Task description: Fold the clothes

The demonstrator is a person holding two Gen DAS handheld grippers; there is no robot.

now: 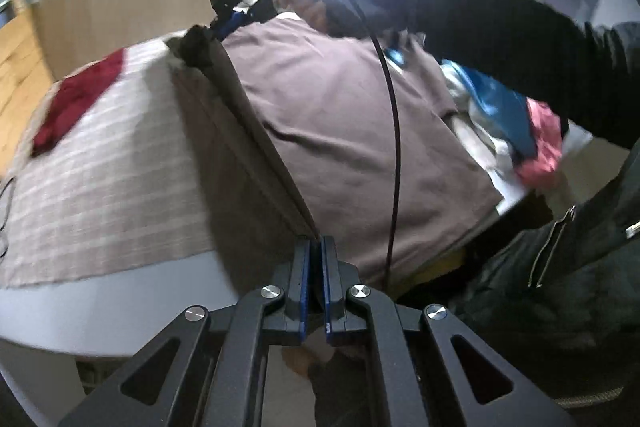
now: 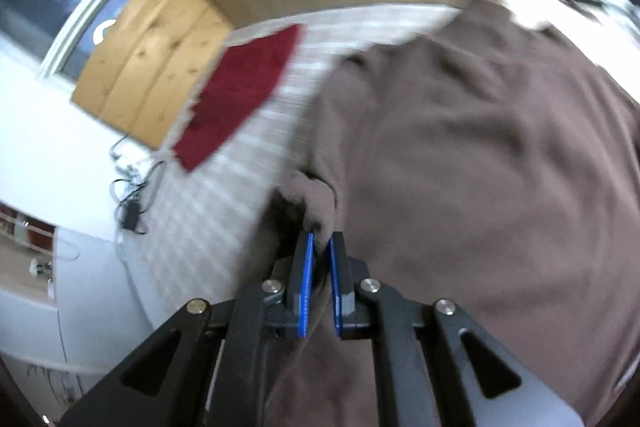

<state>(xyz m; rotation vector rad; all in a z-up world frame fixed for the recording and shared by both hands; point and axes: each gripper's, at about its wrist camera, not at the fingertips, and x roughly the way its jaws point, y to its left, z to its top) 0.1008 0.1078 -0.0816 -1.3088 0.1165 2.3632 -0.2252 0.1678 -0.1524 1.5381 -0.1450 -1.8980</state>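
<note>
A brown garment (image 1: 344,131) lies spread over a striped cloth (image 1: 120,179) on the table. My left gripper (image 1: 317,241) is shut on the near end of its lifted, taut edge. At the far end of that edge my right gripper (image 1: 218,29) pinches a bunched corner, held by a person's hand in a black sleeve (image 1: 500,27). In the right wrist view, my right gripper (image 2: 322,239) is shut on a wad of the brown garment (image 2: 480,155), which sags away to the right.
A dark red cloth (image 1: 76,99) lies on the striped cloth at the far left; it also shows in the right wrist view as the red cloth (image 2: 244,91). A heap of blue, pink and white clothes (image 1: 512,123) sits at the right. A black cable (image 1: 394,147) hangs across the garment.
</note>
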